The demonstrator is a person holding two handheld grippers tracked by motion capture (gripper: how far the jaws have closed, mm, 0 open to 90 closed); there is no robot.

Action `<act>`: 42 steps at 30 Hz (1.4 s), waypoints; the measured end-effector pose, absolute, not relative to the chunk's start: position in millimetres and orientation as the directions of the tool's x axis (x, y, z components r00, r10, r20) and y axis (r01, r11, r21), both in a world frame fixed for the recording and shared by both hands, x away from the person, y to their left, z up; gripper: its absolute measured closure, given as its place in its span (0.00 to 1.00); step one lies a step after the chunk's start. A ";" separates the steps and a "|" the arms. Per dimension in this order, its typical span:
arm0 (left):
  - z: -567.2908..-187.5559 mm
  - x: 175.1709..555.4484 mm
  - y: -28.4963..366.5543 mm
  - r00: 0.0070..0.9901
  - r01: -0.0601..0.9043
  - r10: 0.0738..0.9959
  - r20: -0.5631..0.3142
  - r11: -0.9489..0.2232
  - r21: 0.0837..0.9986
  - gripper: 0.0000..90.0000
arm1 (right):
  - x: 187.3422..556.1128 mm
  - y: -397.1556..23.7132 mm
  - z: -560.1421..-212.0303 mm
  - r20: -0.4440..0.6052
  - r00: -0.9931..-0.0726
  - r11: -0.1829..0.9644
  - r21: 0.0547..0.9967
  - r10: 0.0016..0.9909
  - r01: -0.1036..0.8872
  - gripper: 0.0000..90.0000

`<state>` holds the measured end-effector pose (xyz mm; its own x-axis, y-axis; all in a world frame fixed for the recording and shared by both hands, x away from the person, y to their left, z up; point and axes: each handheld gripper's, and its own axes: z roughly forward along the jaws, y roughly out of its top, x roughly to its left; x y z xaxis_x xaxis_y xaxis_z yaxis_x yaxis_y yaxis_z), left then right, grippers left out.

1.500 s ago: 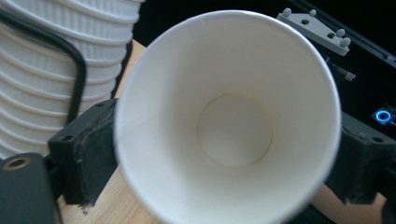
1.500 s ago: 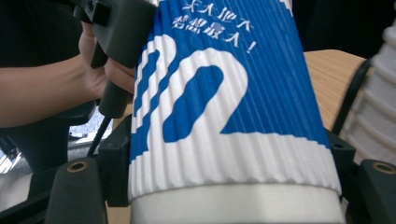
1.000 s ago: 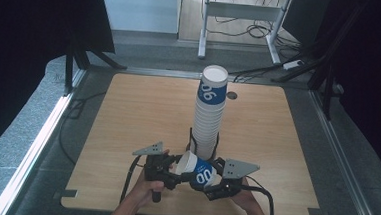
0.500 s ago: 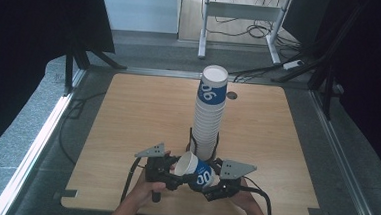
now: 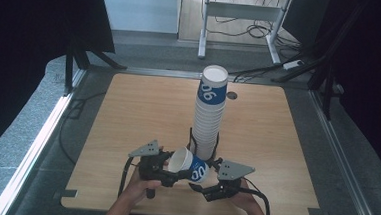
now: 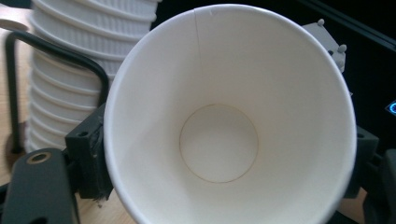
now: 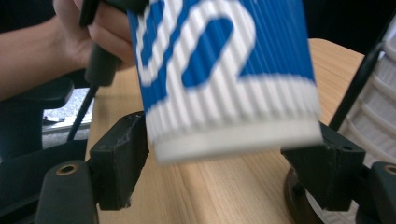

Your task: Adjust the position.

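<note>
A paper cup [image 5: 191,166], blue and white outside, hangs tilted between my two grippers near the table's front edge, mouth up and to the left. My left gripper [image 5: 174,177] is at its rim. In the left gripper view the cup's white inside [image 6: 219,140] faces me, a jaw shows on each side of it, and the grip point is hidden. Those jaws have just been closing on the cup. My right gripper [image 5: 200,184] is at the cup's base [image 7: 224,70]. Its jaws have just been opening and stand a little clear of the base.
A tall stack of the same cups [image 5: 209,113] stands mid-table in a black wire holder [image 5: 204,144], just behind the grippers. It shows close at the left [image 6: 74,56] and at the right [image 7: 378,93]. The wooden table [image 5: 128,108] has dark floor around it.
The cup has shifted slightly left and its mouth has tipped up toward the left gripper, which has come onto the rim. The right hand has stayed put.
</note>
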<state>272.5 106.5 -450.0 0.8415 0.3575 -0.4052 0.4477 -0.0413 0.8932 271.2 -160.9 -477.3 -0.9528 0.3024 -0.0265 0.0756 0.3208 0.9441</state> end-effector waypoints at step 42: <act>-446.3 256.8 75.0 0.842 0.379 0.536 -0.066 -0.501 0.778 0.18 | 258.9 -155.1 -483.8 -0.111 -0.944 0.452 0.891 0.311 0.044 0.22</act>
<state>256.8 75.0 -446.3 0.8418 0.5357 -0.0658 0.3795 -0.5007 0.7780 258.9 -155.1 -483.8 -0.9439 0.3108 -0.1113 0.0436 0.4517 0.8911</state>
